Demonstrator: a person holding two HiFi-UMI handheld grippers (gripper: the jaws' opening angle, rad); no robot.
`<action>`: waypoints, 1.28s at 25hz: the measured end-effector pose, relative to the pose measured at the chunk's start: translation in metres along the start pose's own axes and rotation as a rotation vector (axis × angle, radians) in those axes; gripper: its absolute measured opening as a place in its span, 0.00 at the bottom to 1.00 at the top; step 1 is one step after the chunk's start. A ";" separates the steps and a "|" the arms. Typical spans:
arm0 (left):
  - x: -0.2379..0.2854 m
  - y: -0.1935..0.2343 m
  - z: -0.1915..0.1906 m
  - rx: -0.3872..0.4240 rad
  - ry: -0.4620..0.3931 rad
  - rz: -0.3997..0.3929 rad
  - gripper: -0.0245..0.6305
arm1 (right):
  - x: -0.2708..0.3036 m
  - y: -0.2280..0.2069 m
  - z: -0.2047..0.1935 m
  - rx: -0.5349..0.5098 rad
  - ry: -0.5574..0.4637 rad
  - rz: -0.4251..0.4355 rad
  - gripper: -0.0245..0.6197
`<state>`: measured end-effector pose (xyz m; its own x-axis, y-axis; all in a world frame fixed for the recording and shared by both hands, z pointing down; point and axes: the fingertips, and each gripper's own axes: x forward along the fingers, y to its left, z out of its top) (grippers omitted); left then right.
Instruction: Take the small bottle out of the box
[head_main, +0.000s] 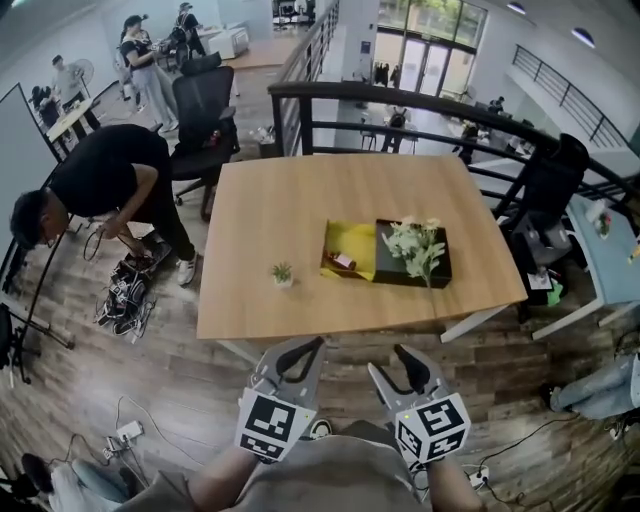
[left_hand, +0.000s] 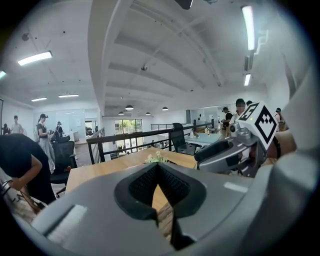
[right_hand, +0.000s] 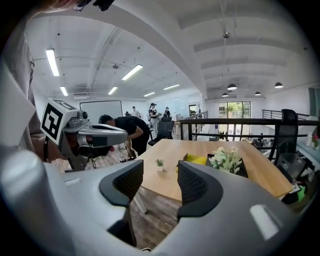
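An open box (head_main: 349, 250) with a yellow lining lies on the wooden table (head_main: 300, 210), its black lid (head_main: 400, 268) beside it under a white flower sprig (head_main: 416, 244). Inside the box, a small bottle (head_main: 343, 262) lies on its side. Both grippers hover over the floor in front of the table's near edge, well short of the box. My left gripper (head_main: 312, 346) (left_hand: 157, 169) is shut with nothing in it. My right gripper (head_main: 392, 360) (right_hand: 160, 179) is open and empty. From the right gripper view, the box (right_hand: 198, 160) is far ahead and the bottle cannot be made out.
A tiny potted plant (head_main: 283, 272) (right_hand: 159, 163) stands left of the box. A person (head_main: 100, 185) bends over cables (head_main: 125, 290) on the floor at the left. Office chairs (head_main: 205, 110) and a black railing (head_main: 400, 98) lie beyond the table.
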<state>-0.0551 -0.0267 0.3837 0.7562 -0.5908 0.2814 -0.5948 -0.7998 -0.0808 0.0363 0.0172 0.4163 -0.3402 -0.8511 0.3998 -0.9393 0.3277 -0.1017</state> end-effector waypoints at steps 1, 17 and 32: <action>0.005 0.005 -0.002 -0.006 0.006 0.000 0.04 | 0.008 -0.003 -0.001 0.000 0.011 0.001 0.35; 0.111 0.099 -0.043 -0.085 0.163 0.064 0.04 | 0.154 -0.080 -0.006 -0.013 0.196 0.082 0.35; 0.233 0.166 -0.094 -0.153 0.356 0.137 0.04 | 0.303 -0.160 -0.026 -0.097 0.426 0.228 0.35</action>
<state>-0.0027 -0.2870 0.5261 0.5412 -0.5955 0.5937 -0.7377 -0.6751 -0.0047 0.0852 -0.2823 0.5777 -0.4694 -0.5166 0.7161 -0.8276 0.5401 -0.1529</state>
